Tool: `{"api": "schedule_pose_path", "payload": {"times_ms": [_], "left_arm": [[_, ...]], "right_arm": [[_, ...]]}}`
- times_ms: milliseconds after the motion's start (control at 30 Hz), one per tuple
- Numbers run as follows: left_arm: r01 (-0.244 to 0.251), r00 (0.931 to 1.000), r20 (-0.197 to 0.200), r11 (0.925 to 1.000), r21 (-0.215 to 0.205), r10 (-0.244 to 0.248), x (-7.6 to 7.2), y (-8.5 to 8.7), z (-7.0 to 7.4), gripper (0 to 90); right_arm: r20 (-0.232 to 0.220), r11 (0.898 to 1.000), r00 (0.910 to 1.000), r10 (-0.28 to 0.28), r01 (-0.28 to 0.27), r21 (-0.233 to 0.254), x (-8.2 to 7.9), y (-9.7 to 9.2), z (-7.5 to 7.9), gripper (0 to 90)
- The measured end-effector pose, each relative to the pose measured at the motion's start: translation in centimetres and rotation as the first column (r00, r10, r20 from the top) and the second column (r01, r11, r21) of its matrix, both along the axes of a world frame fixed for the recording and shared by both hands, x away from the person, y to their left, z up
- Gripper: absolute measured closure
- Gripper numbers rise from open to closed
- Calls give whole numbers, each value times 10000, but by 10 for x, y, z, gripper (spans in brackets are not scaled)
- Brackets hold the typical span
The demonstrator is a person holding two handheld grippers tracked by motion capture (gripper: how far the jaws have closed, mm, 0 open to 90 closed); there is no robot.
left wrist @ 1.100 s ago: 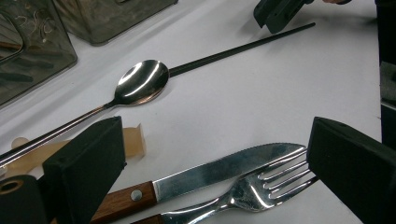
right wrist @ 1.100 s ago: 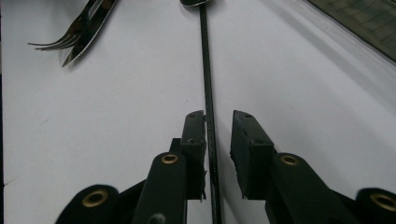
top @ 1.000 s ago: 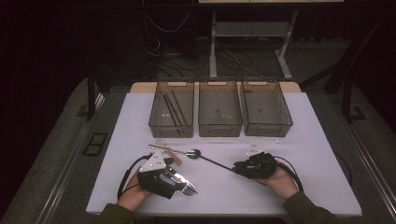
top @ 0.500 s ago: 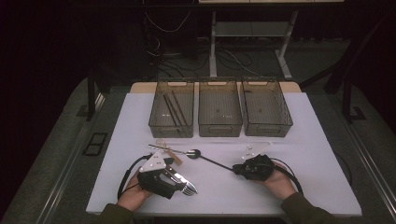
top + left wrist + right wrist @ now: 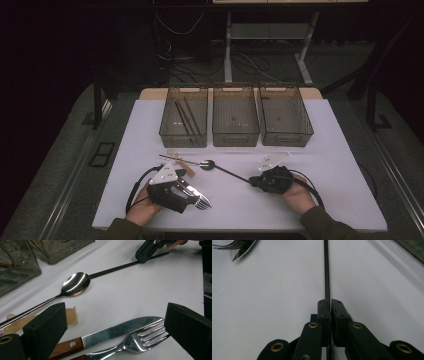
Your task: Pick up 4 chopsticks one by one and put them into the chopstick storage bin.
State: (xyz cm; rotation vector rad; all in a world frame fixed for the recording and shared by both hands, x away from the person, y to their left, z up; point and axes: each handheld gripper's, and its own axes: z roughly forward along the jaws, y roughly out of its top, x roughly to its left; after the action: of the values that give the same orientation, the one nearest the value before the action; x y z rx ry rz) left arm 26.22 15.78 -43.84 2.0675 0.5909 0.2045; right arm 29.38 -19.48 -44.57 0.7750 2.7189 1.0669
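White table [image 5: 340,165] across the middle of the high view, carrying everything else. At 12 o'clock on it, three smoky clear bins in a row: left bin [image 5: 170,131] with dark sticks lying inside, middle bin [image 5: 235,136] and right bin [image 5: 301,131] side by side, nearly touching. At 7 o'clock, left gripper [image 5: 192,192] in the left hand [image 5: 145,210], jaws spread wide apart, straddling a wooden-handled knife [image 5: 112,333] and a fork [image 5: 130,343] lying side by side, touching neither as far as the left gripper view shows. At 5 o'clock, right gripper [image 5: 252,181] in the right hand [image 5: 297,192], jaws pressed together on a thin black rod [image 5: 326,272], clamped at its near end. Rod running toward 10 o'clock, its far end just beside the bowl of a steel spoon [image 5: 75,285]. Beside the spoon's handle, a small pale translucent piece [image 5: 71,315], kind unclear.
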Motion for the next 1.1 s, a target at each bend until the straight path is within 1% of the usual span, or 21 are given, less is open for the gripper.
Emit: {"api": "schedule_pose_path", "payload": {"times_ms": [67,233,367,600,733,933,1000,1100], "left_arm": [[5,10000,4,10000,-16,-5,0,0,0,41],[1,10000,-9,10000,-13,-1,0,0,0,41],[-1,10000,-7,10000,-14,1,0,0,0,42],[1,10000,4,10000,-42,-1,0,0,0,41],[6,10000,1,10000,-31,-6,0,0,0,41],[2,10000,-1,10000,-30,-2,0,0,0,41],[2,10000,-3,10000,-28,-2,0,0,0,41],[0,10000,-2,10000,-24,0,0,0,0,41]], "right_arm": [[-4,10000,10000,-71,71,-2,1,-2,2,864],[-1,9994,9998,-180,180,291,2,-9,7,864],[23,9990,9997,-227,226,393,3,-12,9,864],[-1,9958,9994,-349,348,848,4,-18,15,864],[75,9945,9994,-343,334,990,4,-20,19,864],[278,9893,9984,-488,444,1389,4,-25,29,864],[257,9868,9983,-521,475,1546,4,-27,31,863],[268,9850,9981,-555,503,1648,4,-28,34,864]]}}
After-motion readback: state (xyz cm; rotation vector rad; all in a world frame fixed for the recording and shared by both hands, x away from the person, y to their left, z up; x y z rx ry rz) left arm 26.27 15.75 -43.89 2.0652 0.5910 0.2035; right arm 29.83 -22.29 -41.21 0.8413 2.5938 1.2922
